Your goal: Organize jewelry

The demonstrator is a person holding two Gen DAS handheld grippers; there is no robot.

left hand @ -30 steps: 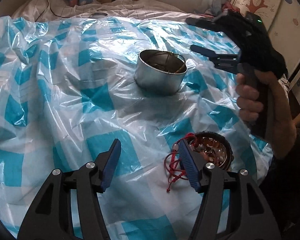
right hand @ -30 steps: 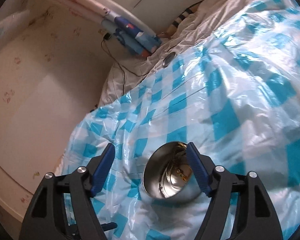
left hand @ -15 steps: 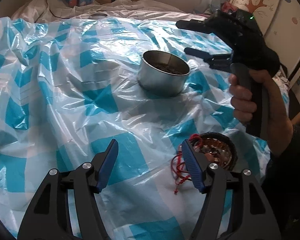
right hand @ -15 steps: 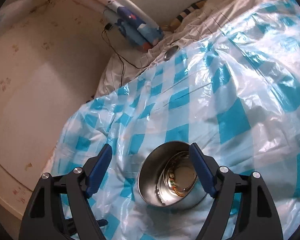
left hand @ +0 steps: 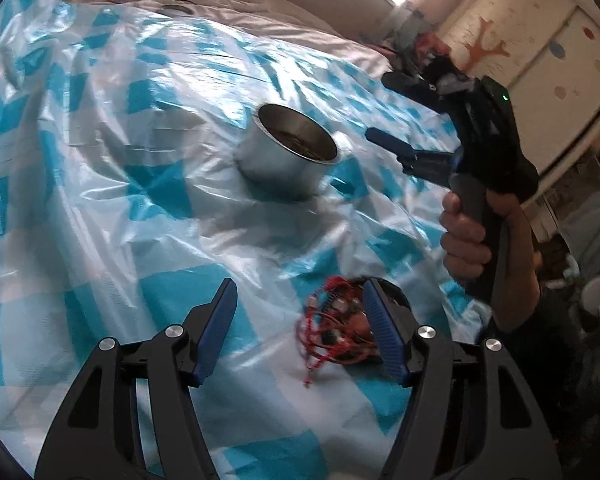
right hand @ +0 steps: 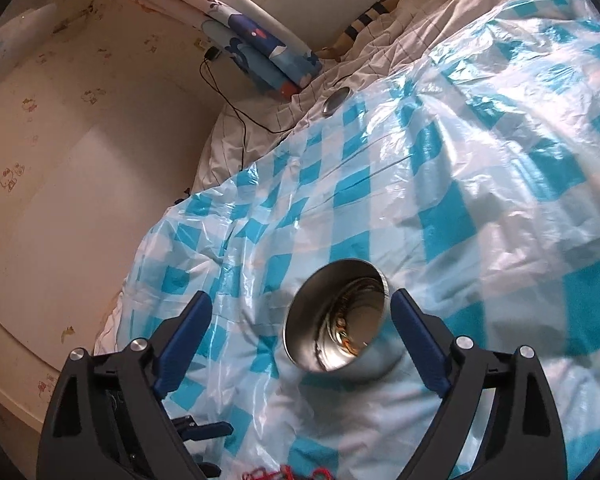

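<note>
Jewelry is split between two places: a tangle of red cords and beads [left hand: 336, 330] lies low and right of centre in the left wrist view, on the blue-and-white checked plastic sheet [left hand: 112, 184] spread over the bed, and some pieces already sit in the bottom of the metal tin [right hand: 338, 326] at lower centre of the right wrist view.

The left claw [left hand: 300, 332] is spread wide and holds nothing; its right finger stands just at the edge of the red tangle, so the step in hand looks like reaching for the next piece. The next move probably calls for shifting the claw right so the cords fall between the fingers, then closing low against the soft sheet, since loose cord can slip out or drag the rest along.

The right claw [right hand: 300, 332] is also wide apart and empty, hovering beside the tin, whose rim sits close to its right finger.

Only the left wrist view shows the tangle whole, with a dark round object partly hidden behind the finger, and the hand [left hand: 466, 240] gripping the right tool's handle at right. Only the right wrist view looks down into the tin, and it also shows the wall, a cable and a small round metal lid [right hand: 337, 100] at the sheet's far edge.
</note>
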